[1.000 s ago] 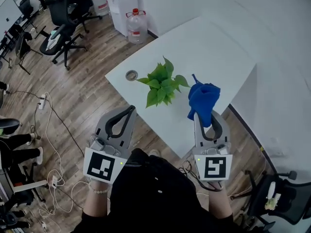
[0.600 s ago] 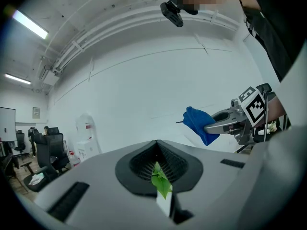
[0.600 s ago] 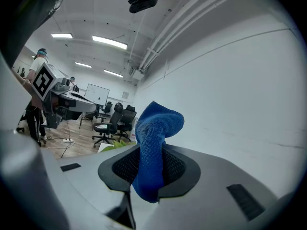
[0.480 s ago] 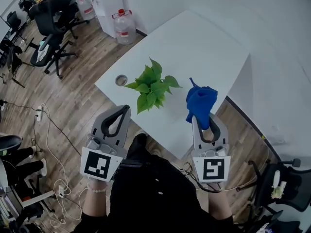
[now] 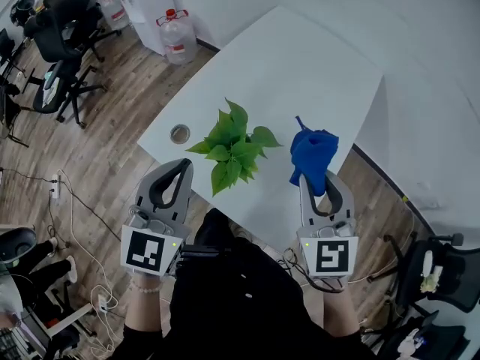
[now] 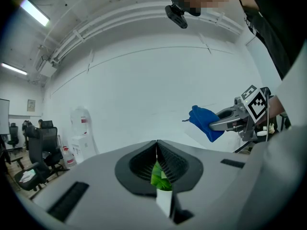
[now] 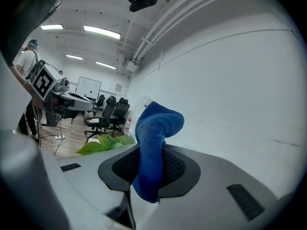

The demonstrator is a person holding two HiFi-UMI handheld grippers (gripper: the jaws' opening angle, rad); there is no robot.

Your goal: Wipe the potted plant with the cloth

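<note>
White table bears potted plant near its front corner; right gripper pinches blue cloth just beside the leaves, left gripper has jaws pressed together, empty; best to stroke leaves lightly, not tipping the pot.

One potted plant, one blue cloth, two hand-held grippers.

A white table with a round grommet near its edge stands on a wood floor, a water jug beside a white cabinet beyond its corner, black office chairs far left, and cables lying across the boards.
</note>
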